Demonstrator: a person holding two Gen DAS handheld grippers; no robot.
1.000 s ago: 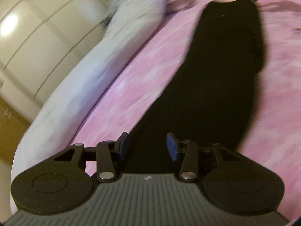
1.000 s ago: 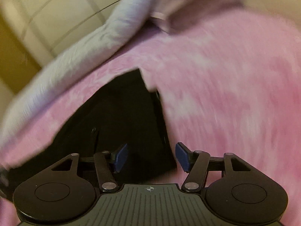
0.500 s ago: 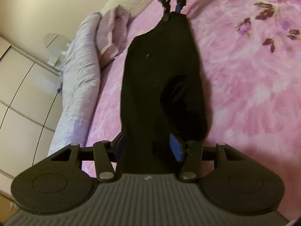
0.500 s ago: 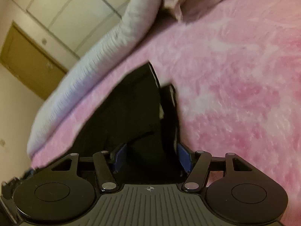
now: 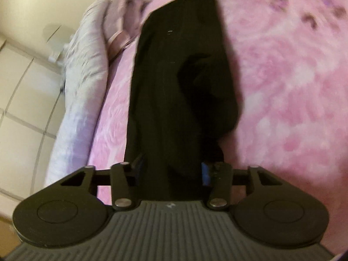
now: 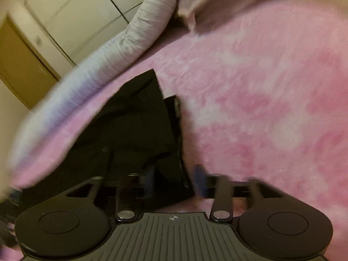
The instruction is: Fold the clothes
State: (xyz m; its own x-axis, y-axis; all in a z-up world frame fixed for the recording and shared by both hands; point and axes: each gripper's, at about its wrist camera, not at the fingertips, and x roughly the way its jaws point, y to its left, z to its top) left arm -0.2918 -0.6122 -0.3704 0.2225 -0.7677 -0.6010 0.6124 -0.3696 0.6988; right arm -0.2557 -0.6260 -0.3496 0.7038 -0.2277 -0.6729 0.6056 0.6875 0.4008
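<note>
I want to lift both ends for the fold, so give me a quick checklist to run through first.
1. Black garment lying stretched on the pink bedspread: ok.
2. Cloth between the left gripper fingers, jaws closing: ok.
3. Cloth between the right gripper fingers, jaws closing: ok, near the garment's edge.
4. Firm pinch at both ends: cannot tell, blurred.
5. Garment smooth: not ok, a bunched fold near the middle.
6. Pink pillow clear of the garment: ok.
</note>
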